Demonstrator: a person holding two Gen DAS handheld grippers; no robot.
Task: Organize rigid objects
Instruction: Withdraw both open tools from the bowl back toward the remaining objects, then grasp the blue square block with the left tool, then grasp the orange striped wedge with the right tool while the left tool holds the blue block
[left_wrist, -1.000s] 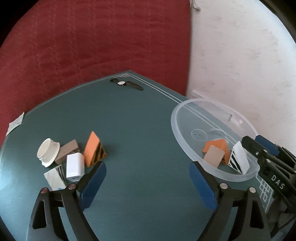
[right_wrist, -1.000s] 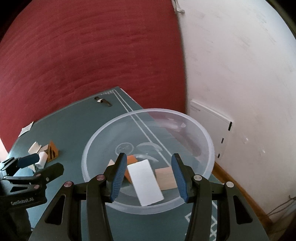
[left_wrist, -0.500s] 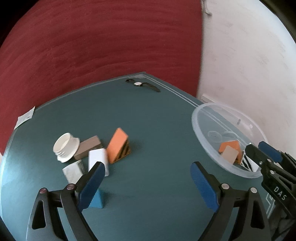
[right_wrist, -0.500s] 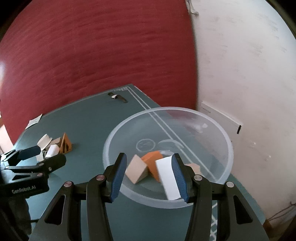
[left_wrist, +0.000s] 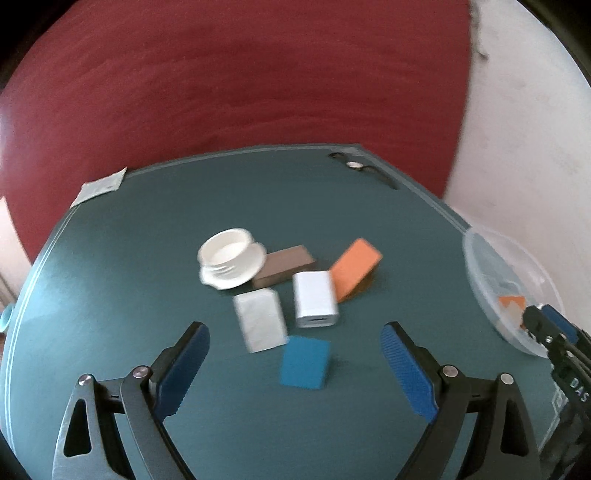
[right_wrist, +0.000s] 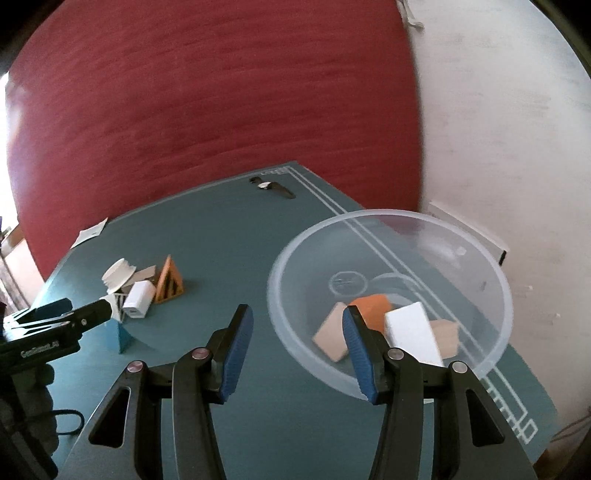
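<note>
My left gripper (left_wrist: 295, 363), jaws spread wide and empty, hangs over the blue wedge-shaped block (left_wrist: 304, 362) at the near edge of the loose pile on the green table (left_wrist: 147, 240). My right gripper (right_wrist: 297, 350), also wide and empty, sits at the rim of the clear plastic bowl (right_wrist: 491, 266) holding four sorted pieces. Next, I judge: lower, straddle, close.

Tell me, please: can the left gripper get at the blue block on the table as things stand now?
Probably yes. The left gripper is open, its jaws wide apart, and the blue block sits between them with bare table in front. The white block lies close behind it, but not across the way.
</note>
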